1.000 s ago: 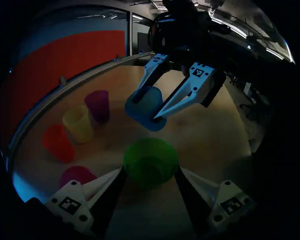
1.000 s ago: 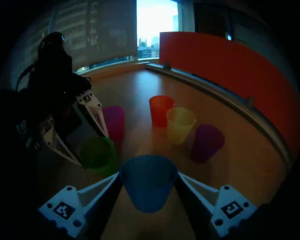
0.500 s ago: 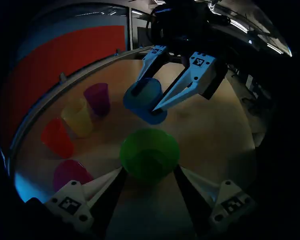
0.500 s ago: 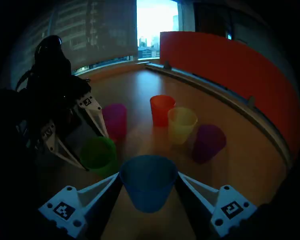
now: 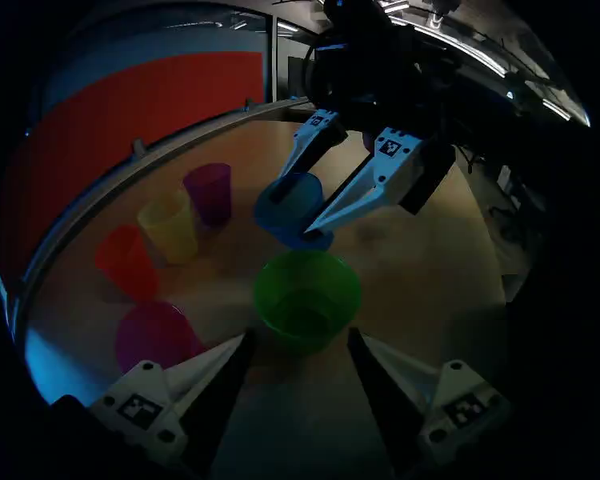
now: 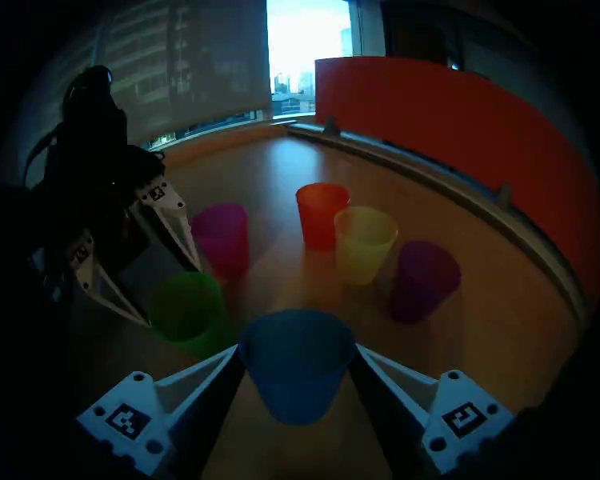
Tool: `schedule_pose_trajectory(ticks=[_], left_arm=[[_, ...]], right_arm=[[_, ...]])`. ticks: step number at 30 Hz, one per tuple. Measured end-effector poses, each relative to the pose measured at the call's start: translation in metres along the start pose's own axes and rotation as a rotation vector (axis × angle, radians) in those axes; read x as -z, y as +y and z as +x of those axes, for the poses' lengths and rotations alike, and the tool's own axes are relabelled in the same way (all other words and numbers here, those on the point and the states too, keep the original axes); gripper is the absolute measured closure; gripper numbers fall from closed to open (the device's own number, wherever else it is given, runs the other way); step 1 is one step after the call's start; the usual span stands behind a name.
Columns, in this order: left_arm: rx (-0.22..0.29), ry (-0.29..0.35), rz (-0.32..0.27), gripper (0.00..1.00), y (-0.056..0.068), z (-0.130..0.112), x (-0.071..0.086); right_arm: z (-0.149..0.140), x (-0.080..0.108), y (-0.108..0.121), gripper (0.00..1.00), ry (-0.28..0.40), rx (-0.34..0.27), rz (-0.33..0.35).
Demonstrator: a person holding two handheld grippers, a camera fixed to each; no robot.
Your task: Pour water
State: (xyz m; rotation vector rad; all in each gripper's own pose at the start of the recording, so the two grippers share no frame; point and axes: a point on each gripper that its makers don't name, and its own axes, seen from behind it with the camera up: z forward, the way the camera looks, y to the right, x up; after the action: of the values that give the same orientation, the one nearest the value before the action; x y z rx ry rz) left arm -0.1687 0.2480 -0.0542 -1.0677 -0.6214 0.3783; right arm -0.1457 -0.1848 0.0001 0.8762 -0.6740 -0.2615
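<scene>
Left gripper view. The left gripper (image 5: 300, 336) stands at a middling width, with both fingers set against the wall of a green cup (image 5: 306, 298). The cup sits upright between them, mouth up, over the tabletop (image 5: 436, 272). Whether it rests on the surface cannot be told.

Just beyond the green cup, the right gripper (image 5: 294, 214) reaches in from above with its fingers closed on a blue cup (image 5: 288, 204). The blue cup hangs near the green cup's far rim, and its tilt cannot be judged.

Left of the green cup, four cups stand on the tabletop:
- a magenta cup (image 5: 150, 346), the nearest
- a red cup (image 5: 127, 261)
- a yellow cup (image 5: 169, 227)
- a purple cup (image 5: 210, 192), the farthest

A red wall panel (image 5: 132, 112) runs behind them. The contents of the cups cannot be made out in this dim light.

Right gripper view. The right gripper's fingers press on both sides of the blue cup, which is upright with its mouth open to the camera. The green cup is just left of it and beyond, held in the left gripper. The magenta cup stands beyond the green cup. The red, yellow and purple cups form a row to the green cup's right, well apart from it. A bright window (image 6: 308, 40) lies far behind.
</scene>
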Motion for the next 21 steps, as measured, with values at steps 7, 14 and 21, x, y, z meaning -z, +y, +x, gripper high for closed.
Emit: schedule_pose_trajectory(ticks=[7,14,21], left_arm=[[0.009,0.006,0.004,0.16,0.002,-0.002,0.005],[0.02,0.011,0.004,0.16,0.002,-0.001,0.01],[0.022,0.015,0.003,0.16,0.003,-0.001,0.013]], right_arm=[[-0.004,-0.004,0.0,0.09,-0.001,-0.003,0.002],[-0.006,-0.003,0.0,0.08,-0.001,0.001,0.0],[-0.012,0.004,-0.002,0.07,-0.016,0.007,-0.006]])
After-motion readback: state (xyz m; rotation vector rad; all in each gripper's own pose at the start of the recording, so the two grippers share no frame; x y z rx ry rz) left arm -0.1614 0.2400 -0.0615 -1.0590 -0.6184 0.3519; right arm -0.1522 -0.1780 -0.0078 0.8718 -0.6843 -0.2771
